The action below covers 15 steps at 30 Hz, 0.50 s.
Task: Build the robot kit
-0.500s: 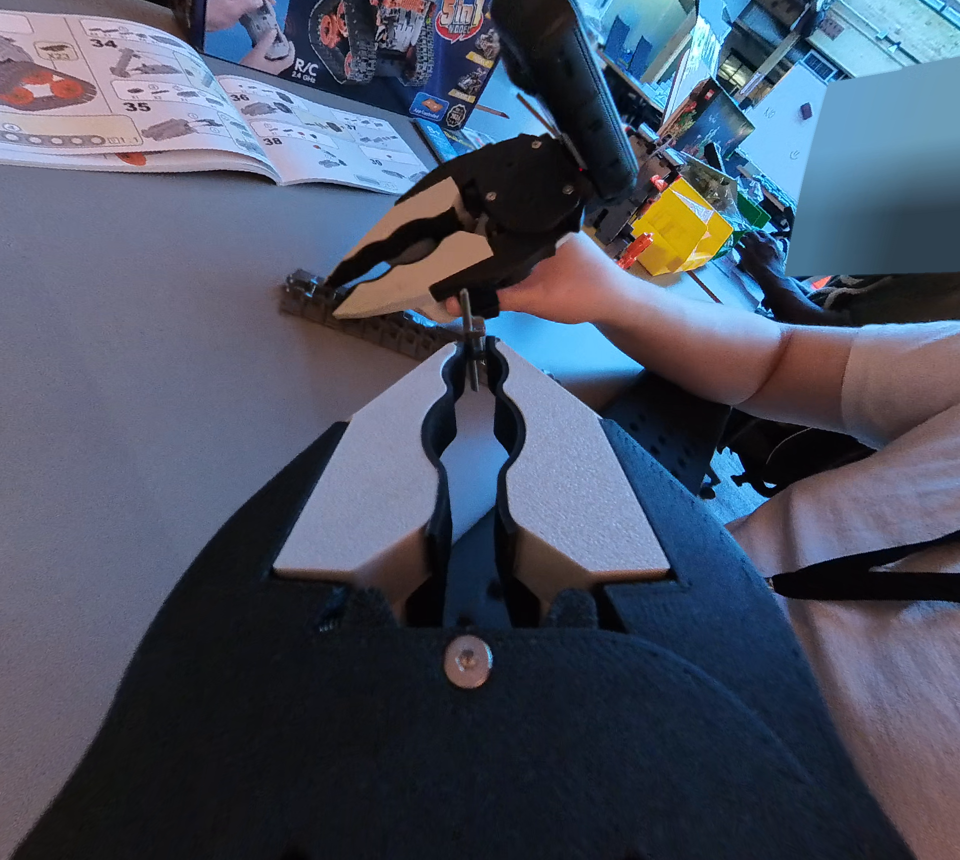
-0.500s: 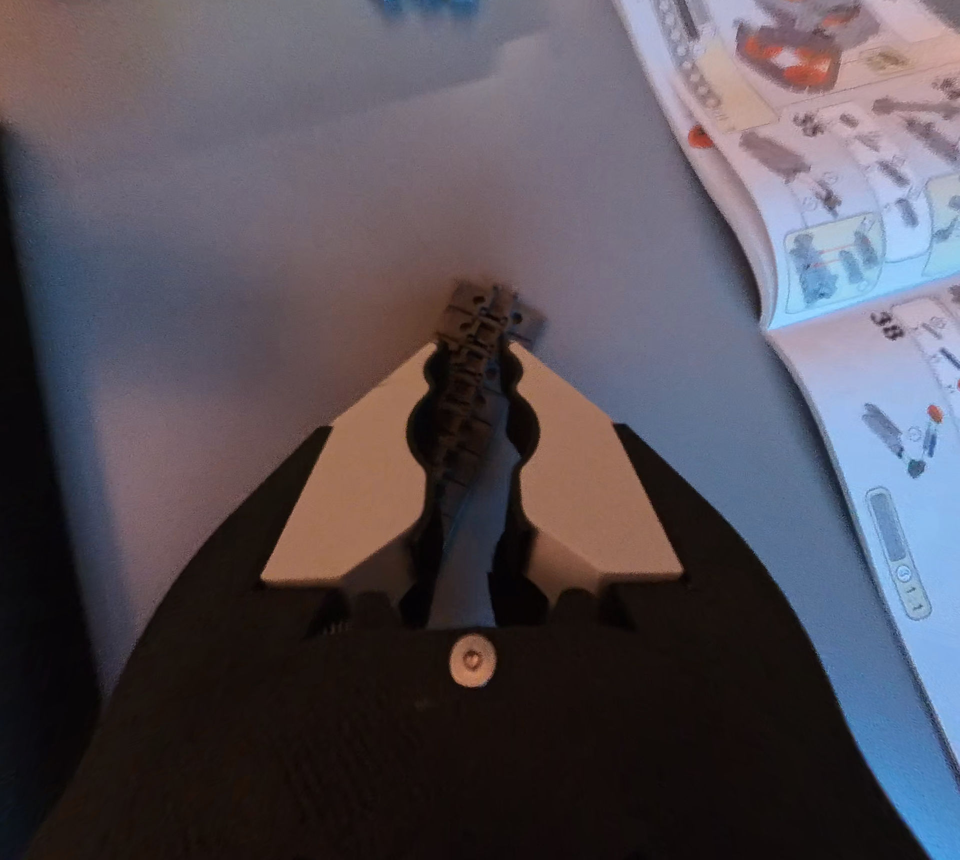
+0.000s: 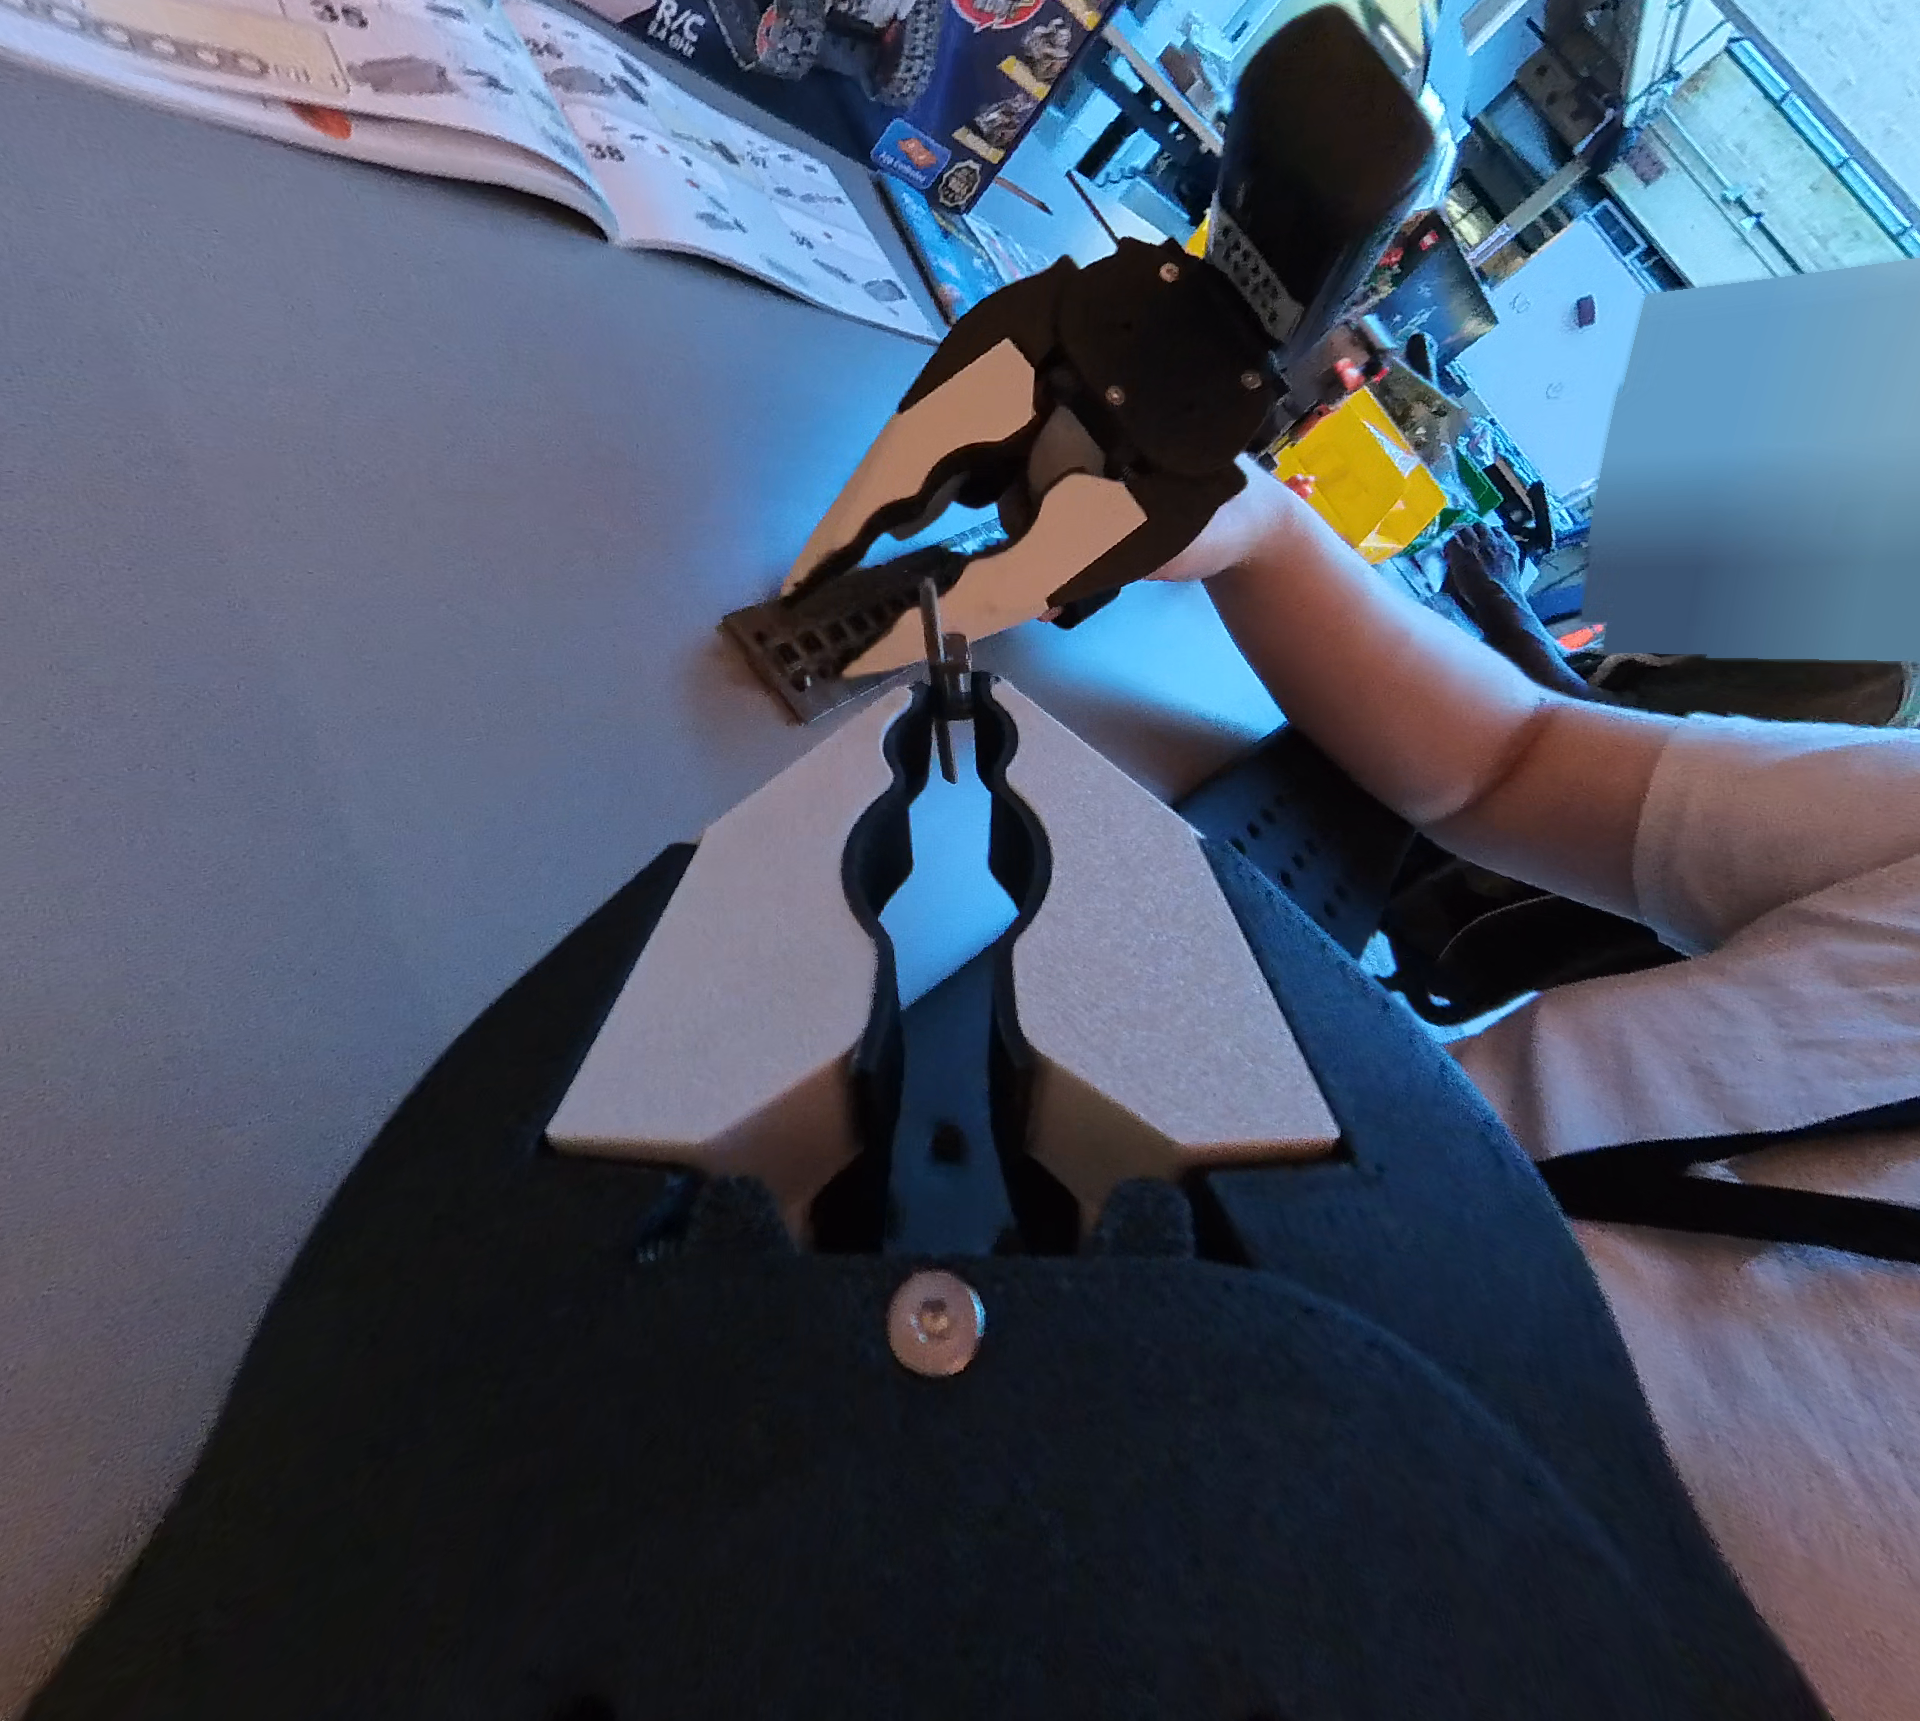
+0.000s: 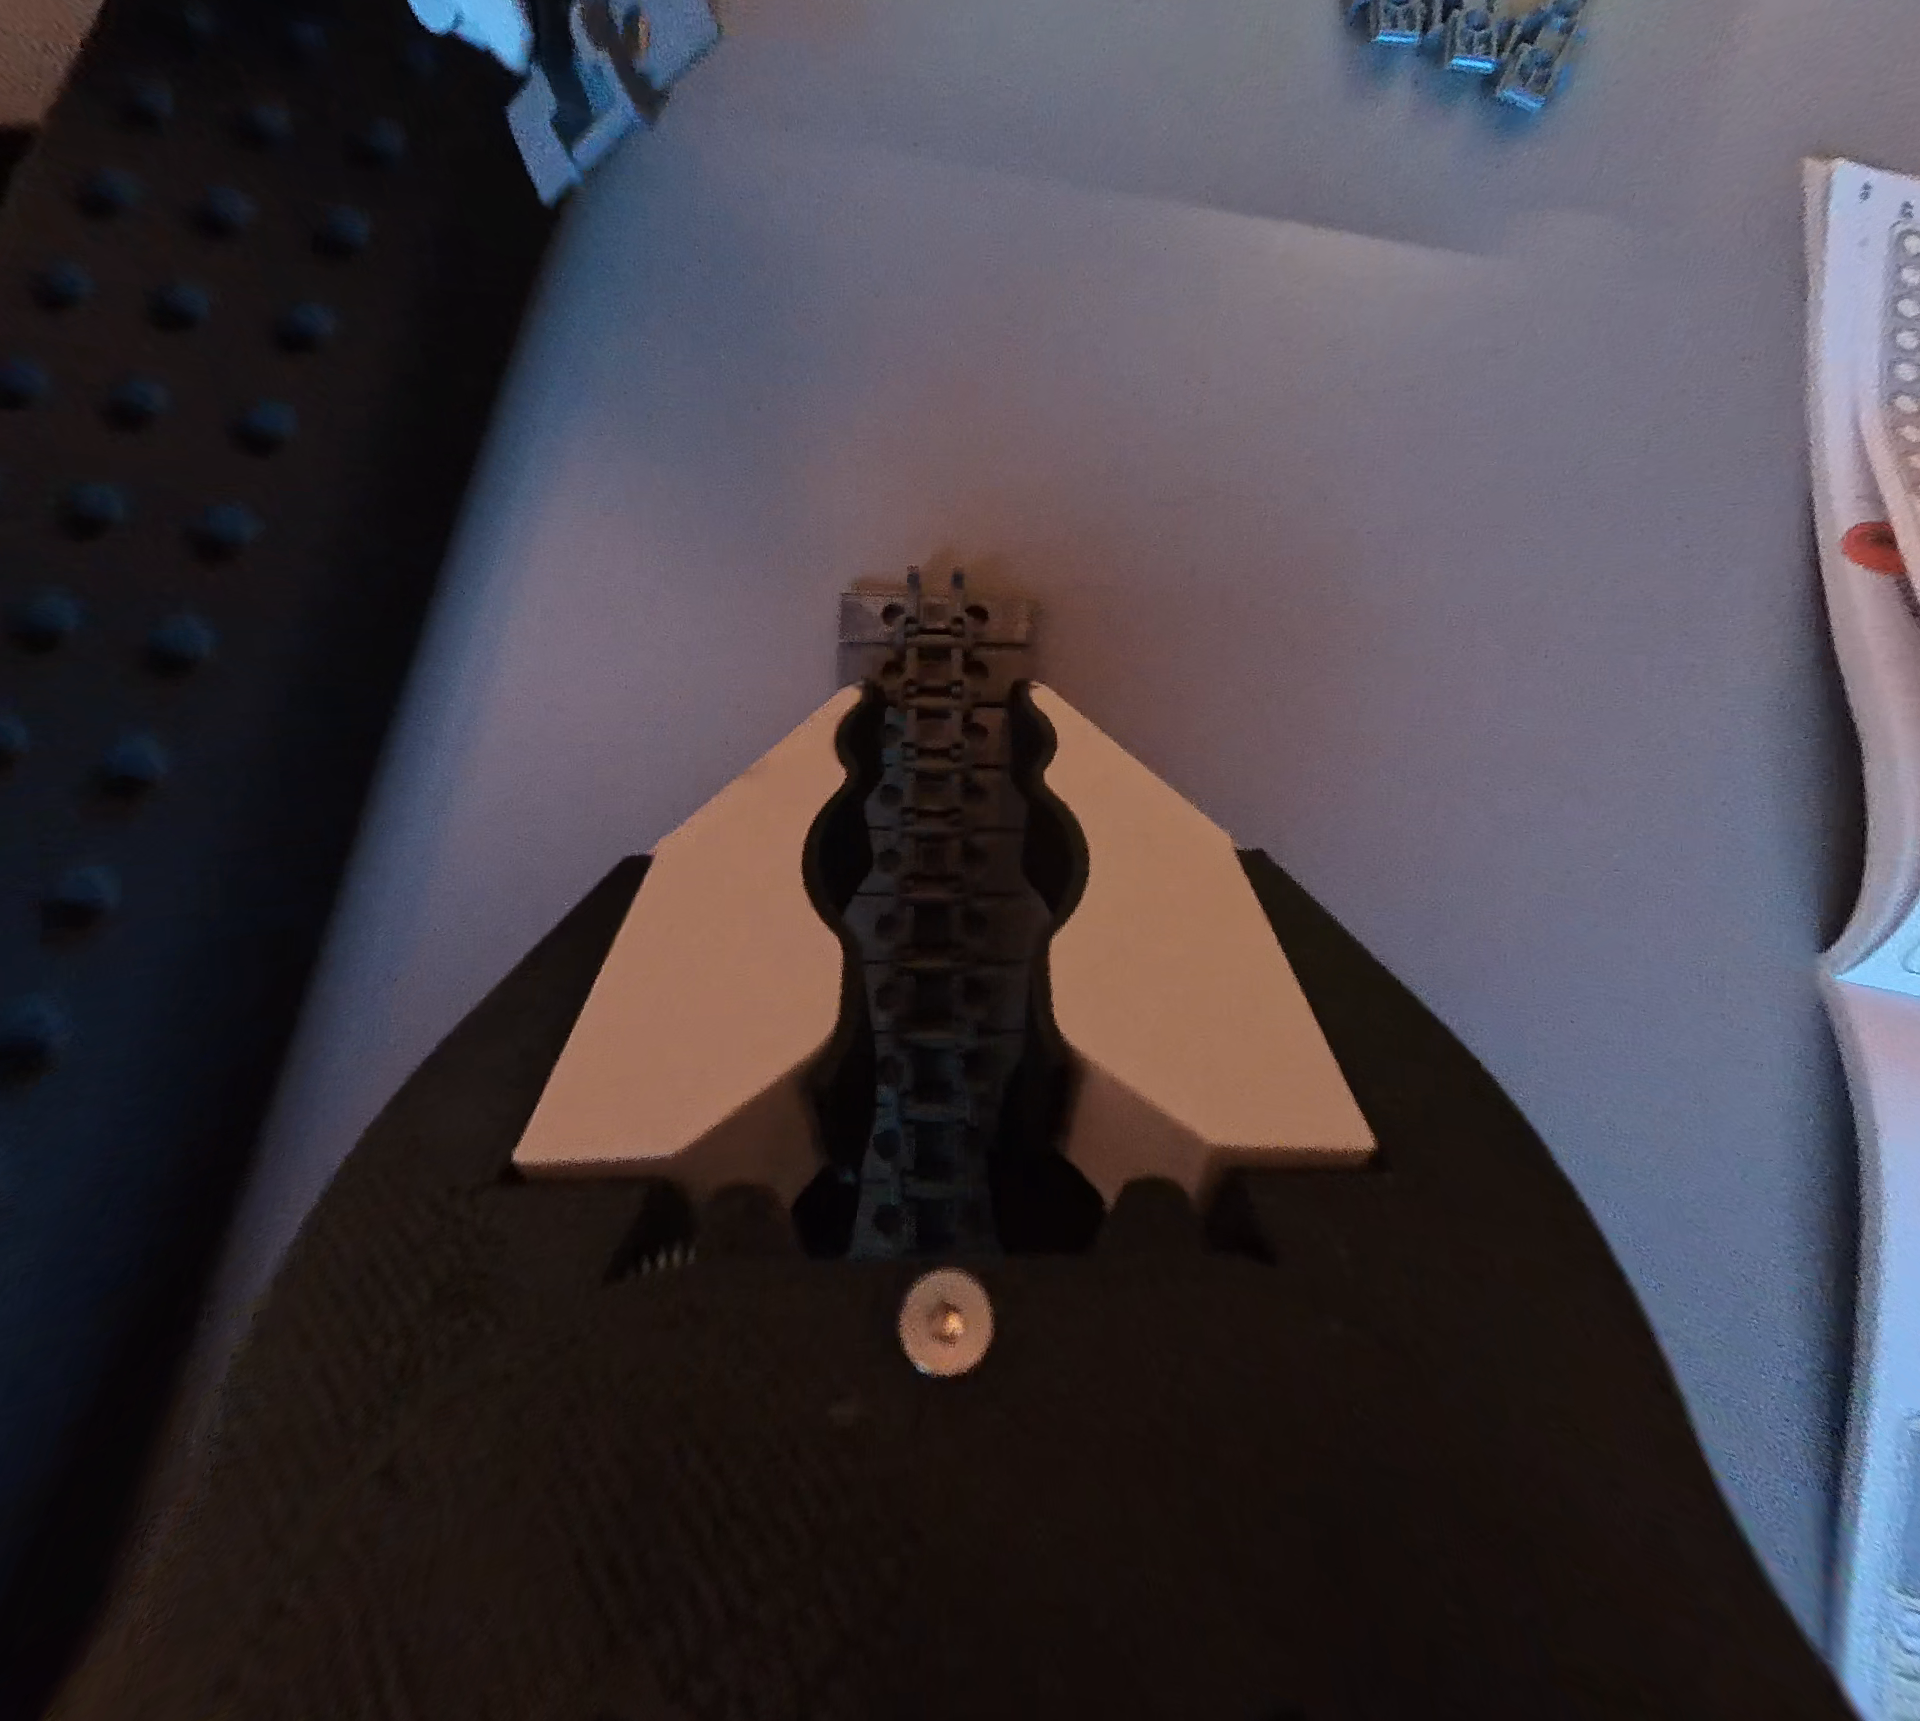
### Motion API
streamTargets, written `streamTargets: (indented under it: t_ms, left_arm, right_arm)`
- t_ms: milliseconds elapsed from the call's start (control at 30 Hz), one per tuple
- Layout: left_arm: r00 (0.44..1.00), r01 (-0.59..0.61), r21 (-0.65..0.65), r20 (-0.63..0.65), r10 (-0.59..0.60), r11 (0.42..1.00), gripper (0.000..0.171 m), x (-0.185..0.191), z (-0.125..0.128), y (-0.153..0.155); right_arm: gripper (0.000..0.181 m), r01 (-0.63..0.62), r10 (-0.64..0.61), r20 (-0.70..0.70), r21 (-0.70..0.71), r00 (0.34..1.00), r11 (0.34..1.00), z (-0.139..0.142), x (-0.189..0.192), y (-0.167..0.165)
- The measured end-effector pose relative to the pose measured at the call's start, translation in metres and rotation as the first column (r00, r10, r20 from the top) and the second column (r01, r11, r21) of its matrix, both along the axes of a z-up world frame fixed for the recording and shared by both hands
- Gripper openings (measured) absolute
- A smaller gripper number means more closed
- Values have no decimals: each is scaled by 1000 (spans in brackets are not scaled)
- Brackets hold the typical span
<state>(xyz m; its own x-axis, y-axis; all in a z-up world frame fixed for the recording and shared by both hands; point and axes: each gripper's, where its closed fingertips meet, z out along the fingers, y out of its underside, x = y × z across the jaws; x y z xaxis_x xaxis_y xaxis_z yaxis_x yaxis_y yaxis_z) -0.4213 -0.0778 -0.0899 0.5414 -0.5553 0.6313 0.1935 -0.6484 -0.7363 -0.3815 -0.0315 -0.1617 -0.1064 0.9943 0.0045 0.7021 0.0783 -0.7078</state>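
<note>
The left gripper (image 3: 948, 695), with black body and pale wedge-shaped fingers, has its tips closed on a thin grey metal pin (image 3: 940, 674) that stands nearly upright between them, its top just beside the dark grey linked strip of plastic track segments (image 3: 831, 632). That track strip lies with its far end on the grey tabletop (image 3: 312, 632), near the edge closest to the person, and runs back up between the fingers of the right gripper (image 3: 831, 601), which is clamped on it; in the right wrist view the right gripper (image 4: 943, 684) has the track strip (image 4: 940, 840) filling the wavy slot between its pale fingers, the strip's end poking out past the tips against the tabletop (image 4: 1247, 424). A bare forearm (image 3: 1403, 684) in a pale short sleeve reaches in from the right behind this gripper. An open white instruction booklet (image 3: 364, 40) lies toward the far left corner of the tabletop, and a blue printed toy box (image 3: 831, 9) stands behind it. In the right wrist view three small grey track links (image 4: 1465, 19) lie side by side well apart from the strip, a black studded panel (image 4: 187, 424) borders the tabletop's left edge, and the booklet's pages (image 4: 1870, 632) lie along the right edge.
</note>
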Motion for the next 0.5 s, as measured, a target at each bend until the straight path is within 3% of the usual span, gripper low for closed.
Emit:
streamTargets:
  t_ms: [67,200,500]
  left_arm:
    - [1000,-21,-37,-12,20,999,6,-1,-5,4]
    - [998,-53,-102,-38,50,993,6,-2,-15,12]
    - [1000,-7,-172,-3,6,985,6,9,-20,26]
  right_arm:
    - [14,-2,1,-14,-22,1000,1000,0,-3,-4]
    - [14,4,-4,-4,74,1000,997,1,-4,-1]
    - [13,18,31,-183,262,983,965,22,-11,-5]
